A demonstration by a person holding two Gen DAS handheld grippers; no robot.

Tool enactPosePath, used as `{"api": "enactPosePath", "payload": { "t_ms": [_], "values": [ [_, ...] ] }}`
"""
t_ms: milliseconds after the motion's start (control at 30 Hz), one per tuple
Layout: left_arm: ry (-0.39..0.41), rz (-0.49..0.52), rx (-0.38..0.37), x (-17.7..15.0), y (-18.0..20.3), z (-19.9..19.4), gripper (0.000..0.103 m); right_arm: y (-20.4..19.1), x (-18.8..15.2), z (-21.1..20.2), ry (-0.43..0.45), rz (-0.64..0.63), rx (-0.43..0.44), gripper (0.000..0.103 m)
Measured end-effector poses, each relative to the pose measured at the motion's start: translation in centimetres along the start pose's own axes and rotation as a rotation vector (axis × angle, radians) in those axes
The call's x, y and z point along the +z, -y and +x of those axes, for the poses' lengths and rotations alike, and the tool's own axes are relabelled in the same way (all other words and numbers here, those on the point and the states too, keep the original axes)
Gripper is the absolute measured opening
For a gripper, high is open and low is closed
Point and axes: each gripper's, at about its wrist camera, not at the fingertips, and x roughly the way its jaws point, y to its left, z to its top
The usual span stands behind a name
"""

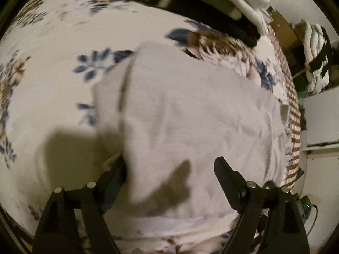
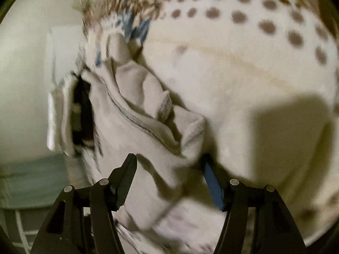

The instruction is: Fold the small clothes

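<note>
The left gripper (image 1: 169, 169) has its fingers wide apart, low over a white cloth (image 1: 190, 116). The cloth lies spread on a bed sheet (image 1: 53, 84) with blue and brown flowers. A fold of the cloth touches the left finger. The right gripper (image 2: 169, 165) also has its fingers apart. A bunched part of the same pale cloth (image 2: 137, 116) sits between them, not pinched. To its right is the sheet (image 2: 243, 63), with brown dots.
</note>
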Motion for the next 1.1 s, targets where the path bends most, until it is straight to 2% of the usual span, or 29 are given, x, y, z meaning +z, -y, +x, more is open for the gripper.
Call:
{"api": "enactPosePath", "payload": {
  "t_ms": [67,167,367,567,667,800,867,900,933,1000,1100],
  "values": [
    [-0.016,0.037,0.027,0.1,1.0,1.4,0.083,0.3,-0.6,0.2,0.086,0.031,0.062,0.067],
    [-0.034,0.083,0.069,0.1,1.5,2.6,0.083,0.4,-0.9,0.4,0.158,0.067,0.131,0.067],
    [-0.061,0.090,0.076,0.7,1.0,3.7,0.083,-0.8,-0.4,1.2,0.226,0.063,0.211,0.067],
    [-0.079,0.108,0.082,0.9,1.3,4.6,0.090,-2.0,1.5,2.9,0.290,0.058,0.241,0.067],
    [-0.089,0.089,0.061,1.2,1.1,5.1,0.098,-2.5,2.0,3.2,0.314,0.049,0.248,0.067],
    [-0.100,0.053,0.042,1.8,0.4,6.0,0.103,-3.4,2.7,3.9,0.346,0.039,0.246,0.065],
    [-0.104,0.039,0.046,2.1,0.2,6.4,0.103,-3.7,3.0,4.0,0.357,0.031,0.245,0.058],
    [-0.107,0.032,0.047,2.3,0.2,6.5,0.103,-4.0,3.3,4.1,0.360,0.024,0.238,0.045],
    [-0.111,0.027,0.049,2.4,0.1,6.7,0.103,-4.2,3.5,4.0,0.357,0.017,0.231,0.039],
    [-0.116,0.025,0.058,2.5,0.0,6.9,0.103,-4.7,3.8,3.9,0.358,-0.009,0.197,0.031],
    [-0.117,0.020,0.076,2.4,0.2,7.1,0.103,-6.2,4.1,3.7,0.350,-0.064,0.150,0.027]
  ]
}}
